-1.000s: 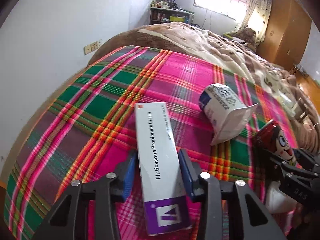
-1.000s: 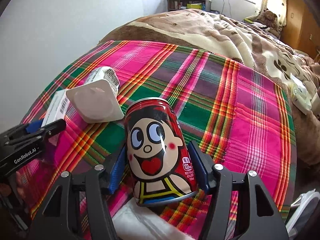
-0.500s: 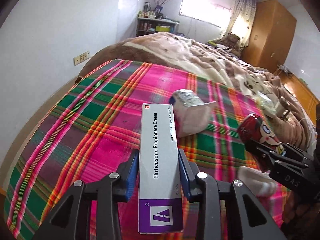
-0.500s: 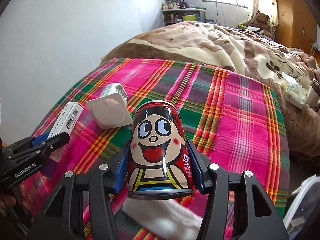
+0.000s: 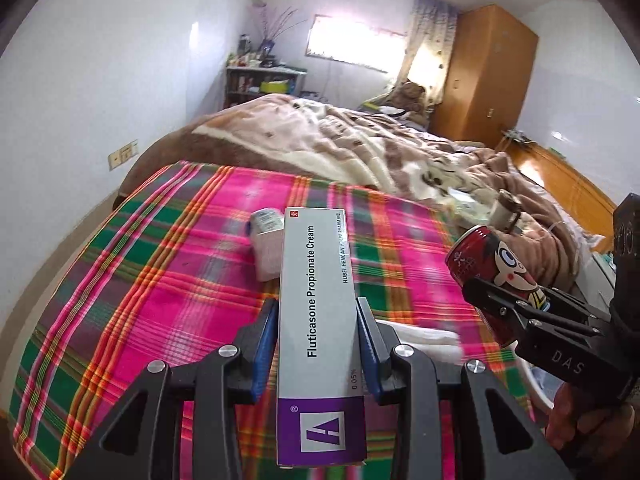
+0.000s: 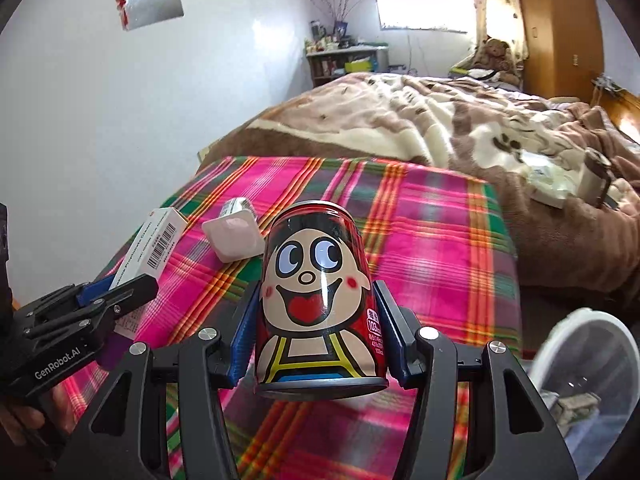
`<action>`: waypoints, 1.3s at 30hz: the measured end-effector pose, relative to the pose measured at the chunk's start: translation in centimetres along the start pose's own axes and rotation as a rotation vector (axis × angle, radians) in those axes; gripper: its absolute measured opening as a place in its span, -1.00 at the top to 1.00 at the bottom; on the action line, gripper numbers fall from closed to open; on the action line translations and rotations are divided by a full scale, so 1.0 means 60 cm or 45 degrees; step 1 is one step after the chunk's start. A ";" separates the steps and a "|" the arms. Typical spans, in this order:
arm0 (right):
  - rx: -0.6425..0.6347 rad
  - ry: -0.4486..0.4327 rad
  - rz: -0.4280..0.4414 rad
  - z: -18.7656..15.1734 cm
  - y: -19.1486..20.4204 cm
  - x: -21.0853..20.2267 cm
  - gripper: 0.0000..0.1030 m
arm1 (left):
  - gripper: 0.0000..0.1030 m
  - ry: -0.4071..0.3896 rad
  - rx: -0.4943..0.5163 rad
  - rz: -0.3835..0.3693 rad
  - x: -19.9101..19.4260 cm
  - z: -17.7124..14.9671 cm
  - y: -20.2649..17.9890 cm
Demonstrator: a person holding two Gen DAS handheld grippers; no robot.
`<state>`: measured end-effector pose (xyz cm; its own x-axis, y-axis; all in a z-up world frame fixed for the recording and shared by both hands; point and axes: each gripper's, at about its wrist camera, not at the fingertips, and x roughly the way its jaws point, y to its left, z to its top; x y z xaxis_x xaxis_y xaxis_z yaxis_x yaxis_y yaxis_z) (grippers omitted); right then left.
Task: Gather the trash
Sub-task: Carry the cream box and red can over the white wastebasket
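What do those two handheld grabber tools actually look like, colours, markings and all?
Both are matte black plastic frames with triangular cut-outs and round silver screw heads. The left gripper and right gripper each have jaws lined with blue ribbed pads. From the side, one body reads "GenRobot.AI" in white, the other "DAS". No cables show. Bare skin of the person's hand is visible; no sleeve shows.

Walls [image 5: 60, 100]: white. Window [image 5: 352, 50]: far wall, brightly backlit, curtain [image 5: 430, 48] to its right. Wardrobe [image 5: 488, 80]: orange-brown wood, right corner. Shelf unit [image 5: 260, 88]: cluttered, below the window. Bed [image 6: 420, 248]: plaid cover in front, brown-and-cream blanket [image 6: 440, 120] behind. Teddy bear [image 6: 494, 54]: at the bed's far end.
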<state>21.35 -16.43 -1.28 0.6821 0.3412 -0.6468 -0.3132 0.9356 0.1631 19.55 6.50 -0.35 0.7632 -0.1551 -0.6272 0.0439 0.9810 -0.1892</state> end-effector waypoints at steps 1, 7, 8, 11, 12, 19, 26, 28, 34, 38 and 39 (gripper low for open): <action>0.008 -0.009 -0.004 -0.002 -0.005 -0.008 -0.07 | 0.27 -0.007 0.016 -0.012 -0.006 -0.001 -0.011; 0.069 -0.068 -0.049 -0.019 -0.042 -0.059 -0.07 | 0.27 -0.034 0.089 -0.077 -0.033 -0.009 -0.072; 0.080 -0.077 -0.058 -0.023 -0.049 -0.068 -0.07 | 0.27 -0.035 0.105 -0.085 -0.035 -0.011 -0.082; 0.105 -0.090 -0.092 -0.032 -0.069 -0.088 -0.07 | 0.27 -0.036 0.137 -0.120 -0.041 -0.017 -0.113; 0.115 -0.096 -0.102 -0.035 -0.075 -0.094 -0.07 | 0.27 -0.037 0.147 -0.131 -0.043 -0.019 -0.123; 0.183 -0.138 -0.173 -0.054 -0.121 -0.135 -0.07 | 0.27 -0.036 0.214 -0.200 -0.054 -0.033 -0.187; 0.241 -0.168 -0.229 -0.068 -0.158 -0.165 -0.07 | 0.27 -0.038 0.285 -0.263 -0.064 -0.043 -0.251; 0.253 -0.172 -0.254 -0.072 -0.169 -0.174 -0.07 | 0.27 -0.035 0.306 -0.284 -0.064 -0.046 -0.272; 0.311 -0.182 -0.322 -0.092 -0.214 -0.203 -0.07 | 0.27 -0.014 0.370 -0.351 -0.055 -0.057 -0.339; 0.346 -0.170 -0.368 -0.103 -0.243 -0.211 -0.07 | 0.27 0.013 0.408 -0.394 -0.042 -0.069 -0.382; 0.351 -0.163 -0.379 -0.106 -0.250 -0.212 -0.07 | 0.27 0.023 0.416 -0.405 -0.039 -0.071 -0.392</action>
<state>13.19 -35.36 -0.23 0.7980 0.0445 -0.6010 0.0866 0.9784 0.1875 14.01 -16.71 2.36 0.6678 -0.4539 -0.5899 0.4777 0.8691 -0.1280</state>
